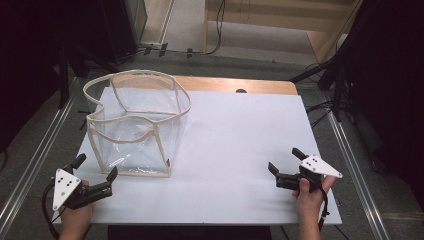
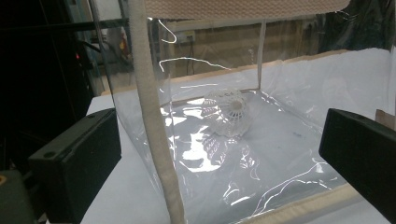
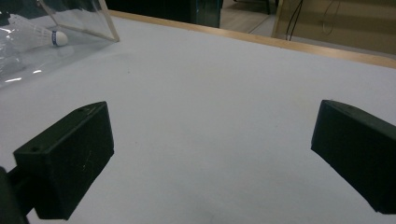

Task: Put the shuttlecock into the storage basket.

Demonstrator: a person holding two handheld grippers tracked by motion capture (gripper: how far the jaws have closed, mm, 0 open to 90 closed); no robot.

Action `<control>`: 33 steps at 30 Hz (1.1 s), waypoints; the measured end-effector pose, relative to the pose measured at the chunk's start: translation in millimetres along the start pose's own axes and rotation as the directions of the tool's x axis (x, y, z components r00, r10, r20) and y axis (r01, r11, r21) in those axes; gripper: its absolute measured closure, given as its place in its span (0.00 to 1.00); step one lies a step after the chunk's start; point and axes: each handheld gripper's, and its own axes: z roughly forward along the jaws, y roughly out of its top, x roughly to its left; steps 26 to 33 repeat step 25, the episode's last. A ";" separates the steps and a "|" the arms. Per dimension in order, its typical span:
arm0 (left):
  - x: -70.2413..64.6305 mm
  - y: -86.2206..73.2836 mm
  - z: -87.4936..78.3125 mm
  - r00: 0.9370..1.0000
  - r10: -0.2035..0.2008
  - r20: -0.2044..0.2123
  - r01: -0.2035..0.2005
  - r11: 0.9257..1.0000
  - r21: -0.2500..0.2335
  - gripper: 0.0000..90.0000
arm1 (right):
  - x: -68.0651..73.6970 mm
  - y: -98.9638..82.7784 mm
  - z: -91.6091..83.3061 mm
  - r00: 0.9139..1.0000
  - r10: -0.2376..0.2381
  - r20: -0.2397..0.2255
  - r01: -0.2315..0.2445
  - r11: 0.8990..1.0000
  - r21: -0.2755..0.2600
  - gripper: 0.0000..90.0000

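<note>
A clear plastic bag (image 1: 137, 122) with beige fabric trim stands open and upright at the left of the white table (image 1: 240, 130). In the left gripper view a white shuttlecock (image 2: 229, 112) lies on its side on the bag's floor, behind the clear wall and a beige corner seam (image 2: 152, 121). My left gripper (image 1: 96, 167) is open just in front of the bag's near left corner, holding nothing. My right gripper (image 1: 286, 160) is open near the front right of the table, over bare surface. The right gripper view shows the shuttlecock (image 3: 42, 35) and the bag (image 3: 79, 18) far off at upper left.
A wooden strip (image 1: 235, 85) runs along the table's back edge. Metal rails (image 1: 350, 155) flank both sides of the table. Dark stands and cables (image 1: 330, 75) are on the floor behind and to the right.
</note>
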 end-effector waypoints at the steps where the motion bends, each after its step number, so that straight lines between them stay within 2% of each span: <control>1: 0.0 0.0 0.0 1.000 -0.001 0.000 0.001 1.000 0.000 0.00 | -1.5 -0.1 -1.6 1.000 0.001 0.004 -0.001 1.000 -0.004 0.00; 10: 0.5 0.0 -0.4 1.000 -0.006 0.002 0.006 1.000 -0.003 0.00 | -17.5 -4.2 -17.5 0.999 0.028 0.033 -0.027 0.999 -0.035 0.00; 15: 0.9 0.1 -0.6 1.000 -0.006 0.005 0.006 1.000 -0.003 0.00 | -24.4 -10.0 -23.4 0.999 0.035 0.034 -0.034 0.999 -0.029 0.00; 24: 1.3 0.2 -0.8 1.000 -0.007 0.005 0.007 1.000 -0.002 0.00 | -25.7 -14.0 -22.6 0.999 0.043 0.012 -0.042 0.999 -0.016 0.00; 33: 1.5 0.2 -0.8 1.000 -0.009 0.005 0.009 1.000 -0.004 0.00 | -25.3 -13.7 -22.6 0.999 0.040 0.011 -0.040 0.999 -0.013 0.00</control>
